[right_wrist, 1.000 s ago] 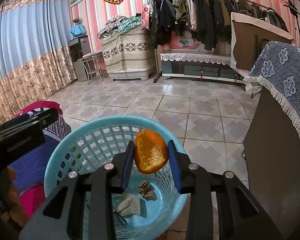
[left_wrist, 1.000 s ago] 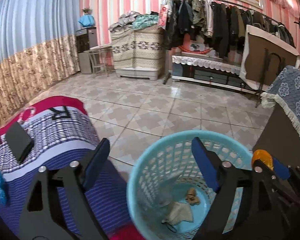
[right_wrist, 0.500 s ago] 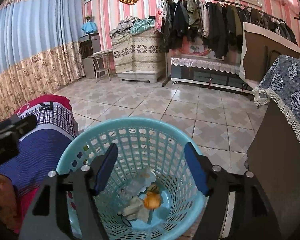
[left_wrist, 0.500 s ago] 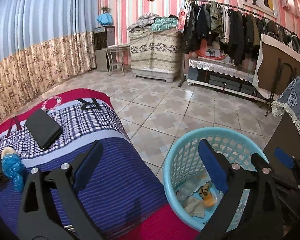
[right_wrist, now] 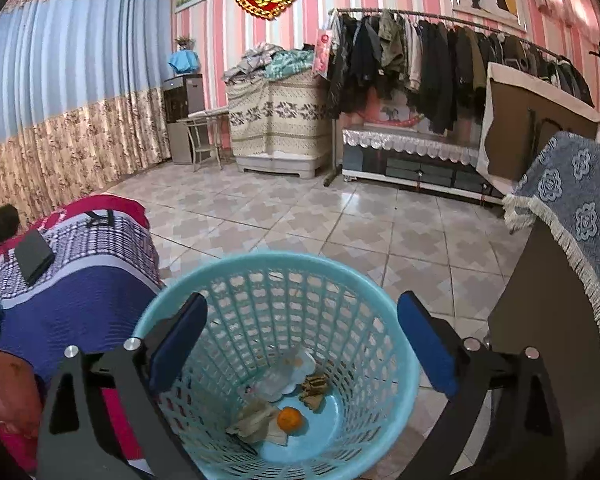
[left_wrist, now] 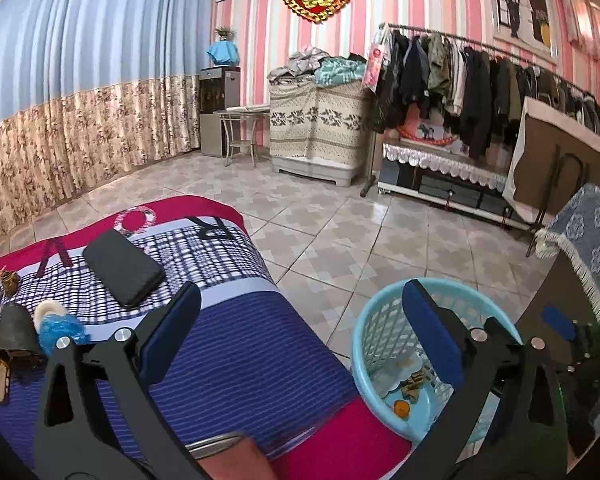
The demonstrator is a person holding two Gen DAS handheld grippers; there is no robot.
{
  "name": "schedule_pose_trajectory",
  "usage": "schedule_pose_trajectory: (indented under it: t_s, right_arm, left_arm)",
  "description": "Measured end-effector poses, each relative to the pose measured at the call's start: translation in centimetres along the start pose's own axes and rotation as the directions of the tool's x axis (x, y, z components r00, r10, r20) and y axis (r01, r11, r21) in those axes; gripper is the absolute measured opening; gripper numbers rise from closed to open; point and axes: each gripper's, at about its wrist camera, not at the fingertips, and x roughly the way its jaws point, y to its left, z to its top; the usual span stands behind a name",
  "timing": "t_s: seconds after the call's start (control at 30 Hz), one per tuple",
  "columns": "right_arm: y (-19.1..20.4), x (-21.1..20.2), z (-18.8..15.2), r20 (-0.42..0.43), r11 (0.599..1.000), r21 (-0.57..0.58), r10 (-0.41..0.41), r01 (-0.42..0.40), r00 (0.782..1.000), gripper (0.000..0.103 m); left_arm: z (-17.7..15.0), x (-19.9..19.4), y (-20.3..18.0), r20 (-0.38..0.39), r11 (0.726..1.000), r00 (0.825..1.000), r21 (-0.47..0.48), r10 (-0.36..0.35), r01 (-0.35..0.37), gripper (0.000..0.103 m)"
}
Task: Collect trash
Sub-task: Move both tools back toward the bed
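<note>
A light blue plastic basket (right_wrist: 384, 364) stands on the tiled floor beside the bed; it also shows in the left wrist view (left_wrist: 364, 344). On its bottom lie an orange peel (right_wrist: 290, 418), crumpled brown scraps (right_wrist: 256, 420) and a clear wrapper (right_wrist: 288, 376). My right gripper (right_wrist: 300, 344) is open and empty above the basket. My left gripper (left_wrist: 304, 344) is open and empty over the bed's edge. On the bed at the left lie a blue crumpled wrapper (left_wrist: 62, 330), a dark scrap (left_wrist: 14, 332) and a small brown scrap (left_wrist: 9, 279).
A black phone (left_wrist: 124, 266) lies on the striped blanket (left_wrist: 228, 344). A dark cabinet with a blue fringed cloth (right_wrist: 572, 216) stands right of the basket. A clothes rack (left_wrist: 480, 88) and covered furniture line the far wall beyond the tiled floor (left_wrist: 340, 232).
My right gripper opened and dropped the orange peel into the basket, then rose. My left gripper swung left and up, from over the basket to over the bed.
</note>
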Motion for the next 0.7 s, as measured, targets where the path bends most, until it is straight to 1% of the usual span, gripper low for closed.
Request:
schedule_pose_trajectory:
  t_s: [0.1,0.23,0.37,0.43,0.53,0.6,0.7]
  right_arm:
    - [1.3,-0.6,0.2,0.013,1.000,-0.010,0.025,-0.025,1.000,0.094]
    - [3.1,-1.7,0.4,0.036,0.998,-0.014,0.061,-0.060,0.997,0.094]
    - [5.0,-2.9,0.4,0.055,0.995,-0.010,0.097,-0.096,0.994,0.094]
    - [6.3,-3.5,0.4,0.062,0.993,-0.014,0.121,-0.120,0.991,0.094]
    - [8.4,-4.2,0.6,0.072,0.987,-0.016,0.163,-0.162,0.984,0.094]
    - [9.9,-4.9,0.4,0.078,0.980,-0.019,0.197,-0.196,0.977,0.095]
    - [12.6,-5.9,0.0,0.083,0.971,-0.057,0.237,-0.232,0.968,0.095]
  left_arm:
    - [-0.2,-1.5,2.1,0.005,1.000,1.000,-0.021,0.013,-0.013,0.097]
    - [-1.1,-3.0,4.9,0.000,0.998,0.998,-0.031,0.060,-0.060,0.097]
    - [-2.5,-4.4,8.3,-0.017,0.990,0.990,-0.037,0.138,-0.139,0.097]
    - [-3.2,-5.0,10.1,-0.029,0.986,0.986,-0.041,0.162,-0.163,0.097]
    - [-4.5,-5.8,13.4,-0.053,0.976,0.976,-0.052,0.211,-0.214,0.097]
    - [-5.4,-6.3,15.8,-0.070,0.965,0.966,-0.066,0.249,-0.253,0.097]
    - [-6.7,-7.0,19.5,-0.095,0.943,0.943,-0.066,0.319,-0.326,0.097]
